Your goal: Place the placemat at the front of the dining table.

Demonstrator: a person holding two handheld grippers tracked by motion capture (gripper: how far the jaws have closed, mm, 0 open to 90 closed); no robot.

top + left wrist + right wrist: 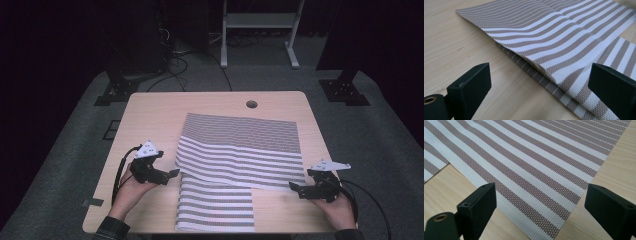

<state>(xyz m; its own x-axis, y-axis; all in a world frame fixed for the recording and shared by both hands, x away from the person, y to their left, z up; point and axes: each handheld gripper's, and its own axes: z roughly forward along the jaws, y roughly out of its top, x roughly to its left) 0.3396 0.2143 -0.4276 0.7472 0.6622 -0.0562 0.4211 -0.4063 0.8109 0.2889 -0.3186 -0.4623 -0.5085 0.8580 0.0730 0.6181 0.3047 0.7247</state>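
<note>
Left claw point(172, 173): jaws spread wide, grasping nothing. It sits low over the table point(150, 115), just beside the left edge of the striped mat point(240, 145). In the left gripper view the doubled corner of the mat point(549, 72) lies between the two black jaws but touches neither — judged to be lined up to pinch that corner.

Striped mat: woven, brown and white, lying at the centre of the table. Its near portion is folded across the rest, so an upper layer runs crosswise over a narrower flap point(215, 207) that reaches toward the person's edge. The fold stands slightly proud at the left, which leaves a lip a jaw could get under.

Right claw point(295, 187): likewise released, empty, near the mat's right near corner. The right gripper view shows that corner point(554, 233) flat on the table between the open jaws, untouched.

Judgement: both claws are staged at opposite ends of the same folded edge — a two-handed lift or further fold appears to be the work in hand, grip not yet taken.
</note>
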